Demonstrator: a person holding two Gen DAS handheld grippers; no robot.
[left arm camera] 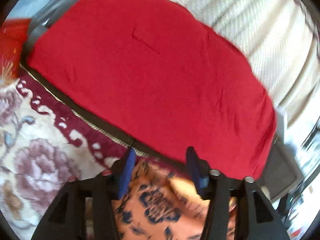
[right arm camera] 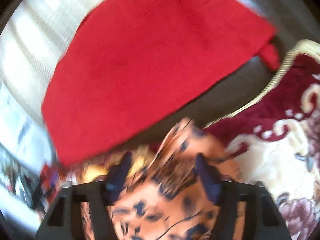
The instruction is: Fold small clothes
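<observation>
One red cloth lies spread flat on a dark surface, taking up most of both views; one small flap of it sticks out past its right edge in the right wrist view; a short seam line marks its middle; beyond its far edge sits one cream ribbed cover; along its near edge runs one patterned rug, dark red and cream with flowers and a pale corded border; one orange cloth with dark blotches sits at the near edge, below both tools; the left gripper has its two blue fingers spread, holding nothing, just short of the red cloth's near edge; the right gripper also has its two fingers spread, with the orange cloth bunched up between them, though blur hides whether they touch it.
</observation>
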